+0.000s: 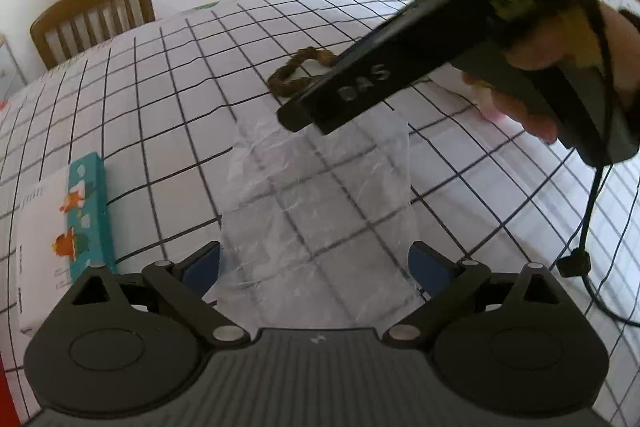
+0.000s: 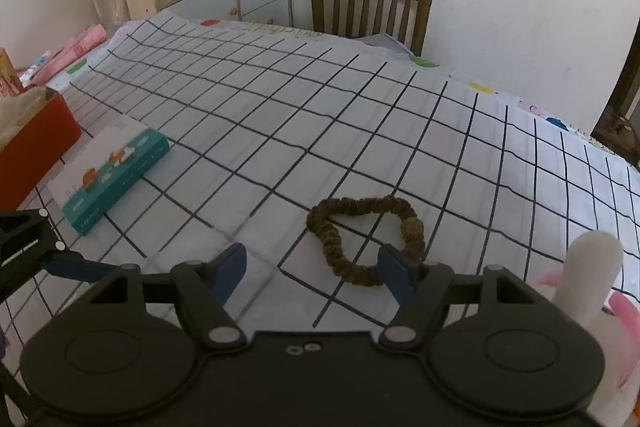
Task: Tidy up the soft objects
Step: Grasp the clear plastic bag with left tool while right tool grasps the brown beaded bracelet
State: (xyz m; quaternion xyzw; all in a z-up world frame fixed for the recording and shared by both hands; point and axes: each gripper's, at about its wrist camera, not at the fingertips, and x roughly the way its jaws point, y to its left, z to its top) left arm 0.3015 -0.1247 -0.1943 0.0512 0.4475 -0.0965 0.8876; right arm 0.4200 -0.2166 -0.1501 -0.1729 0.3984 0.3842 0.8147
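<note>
With both tools poised over the checked tablecloth (image 2: 360, 115), from left to right: teal box (image 2: 120, 183) lying flat; left gripper (image 1: 316, 259), jaws spread wide about a clear plastic bag (image 1: 320, 195), pads not pressing it; right gripper (image 2: 312, 263), jaws apart, empty; brown scrunchie (image 2: 366, 237) just beyond its right finger; plush toy (image 2: 592, 279) far right.

Left gripper (image 1: 316, 263): pitched downward, blue-padded fingers (image 1: 430, 267) spread wide apart, pads pressing on nothing. Right gripper (image 2: 312, 269): likewise angled downward, jaws parted, its blue fingertips (image 2: 394, 273) clear of contact. Seen from the left wrist, a bare hand (image 1: 560, 67) wraps the right gripper's handle; the grip appears firm, though partly hidden.
</note>
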